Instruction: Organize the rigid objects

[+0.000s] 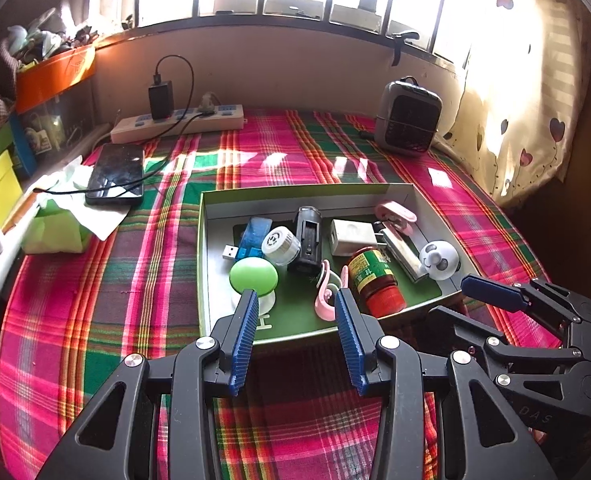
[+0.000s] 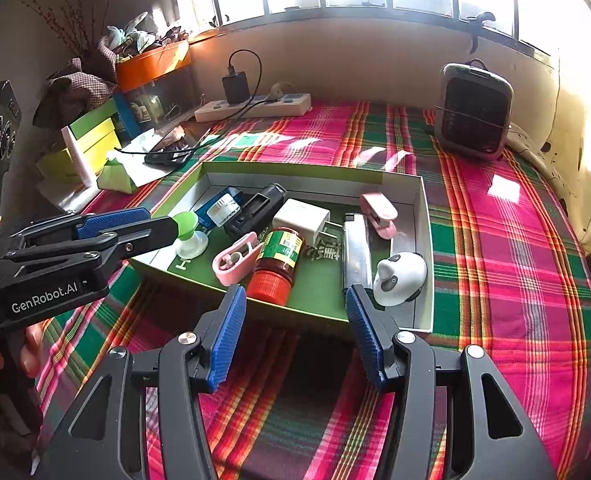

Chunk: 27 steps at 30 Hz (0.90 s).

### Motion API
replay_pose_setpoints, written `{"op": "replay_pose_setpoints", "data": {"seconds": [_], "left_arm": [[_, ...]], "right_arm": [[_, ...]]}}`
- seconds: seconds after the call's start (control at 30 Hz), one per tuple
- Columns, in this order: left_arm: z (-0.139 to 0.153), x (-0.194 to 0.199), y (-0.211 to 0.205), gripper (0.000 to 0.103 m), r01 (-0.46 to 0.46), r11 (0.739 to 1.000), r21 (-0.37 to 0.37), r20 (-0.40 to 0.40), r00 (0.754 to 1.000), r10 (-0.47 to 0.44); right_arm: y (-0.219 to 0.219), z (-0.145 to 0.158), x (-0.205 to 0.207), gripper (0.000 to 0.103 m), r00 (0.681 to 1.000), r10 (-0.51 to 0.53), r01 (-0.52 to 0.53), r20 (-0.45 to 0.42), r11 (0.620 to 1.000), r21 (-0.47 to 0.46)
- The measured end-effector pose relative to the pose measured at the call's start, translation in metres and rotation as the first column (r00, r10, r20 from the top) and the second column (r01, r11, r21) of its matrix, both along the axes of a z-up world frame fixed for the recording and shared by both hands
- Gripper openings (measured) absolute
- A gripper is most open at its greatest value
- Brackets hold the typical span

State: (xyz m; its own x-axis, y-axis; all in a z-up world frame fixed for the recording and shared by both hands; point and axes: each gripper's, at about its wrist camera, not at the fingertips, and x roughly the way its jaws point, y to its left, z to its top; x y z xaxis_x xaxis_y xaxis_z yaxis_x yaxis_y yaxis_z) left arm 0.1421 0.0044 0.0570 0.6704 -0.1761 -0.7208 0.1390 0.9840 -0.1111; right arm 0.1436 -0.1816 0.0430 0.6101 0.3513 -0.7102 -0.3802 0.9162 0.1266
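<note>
A shallow green box [image 1: 295, 191] [image 2: 295, 169] on the plaid cloth holds several small items. Among them are a green mushroom-shaped piece [image 1: 253, 275] [image 2: 186, 222], a pink clip [image 1: 325, 300] [image 2: 233, 262], a red-capped jar [image 1: 375, 280] [image 2: 277, 266], a white charger [image 1: 351, 237] [image 2: 301, 216], a silver bar [image 2: 355, 250] and a panda figure [image 1: 439, 260] [image 2: 399, 278]. My left gripper [image 1: 295, 300] [image 2: 155, 222] hovers open at the box's near left edge, with nothing between its fingers. Over the near right edge, my right gripper [image 2: 295, 294] [image 1: 469, 300] is also open and holds nothing.
A phone [image 1: 115, 174] on its cable and green tissue paper [image 1: 55, 232] lie at the left. A power strip [image 1: 177, 122] runs along the back wall, and a small grey heater [image 1: 409, 118] [image 2: 473, 110] stands at the back right. Boxes and clutter are stacked at the far left.
</note>
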Motion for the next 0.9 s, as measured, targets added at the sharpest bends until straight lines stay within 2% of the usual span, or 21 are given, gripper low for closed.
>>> {"op": "replay_pose_setpoints", "data": {"seconds": [0.1, 0.23, 0.57, 0.7, 0.8, 0.9], "left_arm": [[-0.006, -0.013, -0.002, 0.039, -0.018, 0.999, 0.037, -0.003, 1.0, 0.018], [-0.016, -0.027, 0.0, 0.039, -0.031, 0.999, 0.016, -0.032, 0.999, 0.031], [-0.036, -0.048, -0.007, 0.039, -0.057, 0.997, 0.048, -0.067, 0.996, 0.06], [-0.041, -0.055, -0.011, 0.039, -0.059, 0.997, 0.042, -0.068, 0.996, 0.061], [-0.043, -0.058, -0.016, 0.039, -0.054, 0.996, 0.073, -0.062, 0.996, 0.058], [-0.047, -0.058, -0.017, 0.039, -0.05, 0.997, 0.061, -0.08, 0.995, 0.054]], "right_arm": [[-0.005, -0.001, -0.009, 0.053, 1.0, -0.022, 0.022, -0.001, 1.0, -0.008], [-0.011, -0.007, -0.018, 0.053, 0.998, -0.058, 0.057, -0.02, 0.998, -0.019], [-0.018, -0.026, -0.033, 0.053, 0.991, -0.112, 0.108, -0.069, 0.992, -0.058], [-0.019, -0.029, -0.039, 0.053, 0.99, -0.124, 0.119, -0.068, 0.99, -0.076], [-0.021, -0.031, -0.043, 0.053, 0.988, -0.138, 0.132, -0.07, 0.988, -0.084], [-0.022, -0.032, -0.046, 0.053, 0.986, -0.151, 0.145, -0.068, 0.985, -0.091]]}}
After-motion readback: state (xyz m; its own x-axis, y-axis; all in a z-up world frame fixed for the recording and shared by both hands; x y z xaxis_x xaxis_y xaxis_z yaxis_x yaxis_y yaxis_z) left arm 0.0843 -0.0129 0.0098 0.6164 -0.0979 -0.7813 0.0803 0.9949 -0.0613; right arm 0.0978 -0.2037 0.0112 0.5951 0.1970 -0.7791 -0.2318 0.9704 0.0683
